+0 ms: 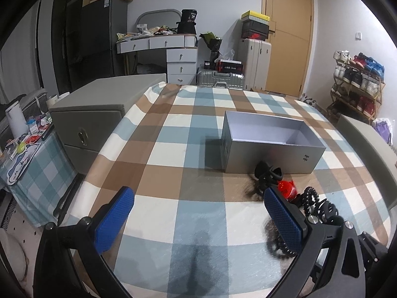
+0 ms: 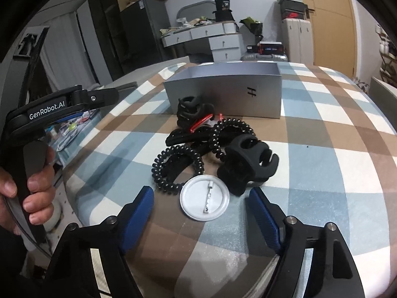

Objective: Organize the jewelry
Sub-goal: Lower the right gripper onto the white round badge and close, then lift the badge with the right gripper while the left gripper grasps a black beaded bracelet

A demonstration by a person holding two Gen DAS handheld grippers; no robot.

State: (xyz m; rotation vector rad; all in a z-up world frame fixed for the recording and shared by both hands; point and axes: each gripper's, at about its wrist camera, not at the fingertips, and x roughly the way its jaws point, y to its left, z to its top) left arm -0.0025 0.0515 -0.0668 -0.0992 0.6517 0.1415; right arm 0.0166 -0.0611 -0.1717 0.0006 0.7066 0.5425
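Fingers point(image 2: 139, 206) of the right gripper point(image 2: 201, 206) stand spread, with a white pin badge point(image 2: 204, 198) lying back-up on the cloth between their tips; neither blue pad touches it. Spread fingers point(image 1: 116, 213) of the left gripper point(image 1: 198, 213) hang over bare cloth with nothing between them.

Everything sits on a surface point(image 1: 173, 129) covered in a checked cloth of blue, brown and cream. An open grey box point(image 2: 223, 94) stands on it beyond the jewelry, its inside showing only bare walls from the left wrist view. Just in front of the box lies the pile: a large black claw clip point(image 2: 245, 164) beside the badge, two black spiral hair ties point(image 2: 177, 168) partly overlapping, a flat black clip with a red piece point(image 2: 201, 124) on it, and a smaller black claw clip point(image 2: 191, 110) nearest the box wall. At the left edge of the right wrist view a hand point(image 2: 27, 181) grips the left gripper's handle.
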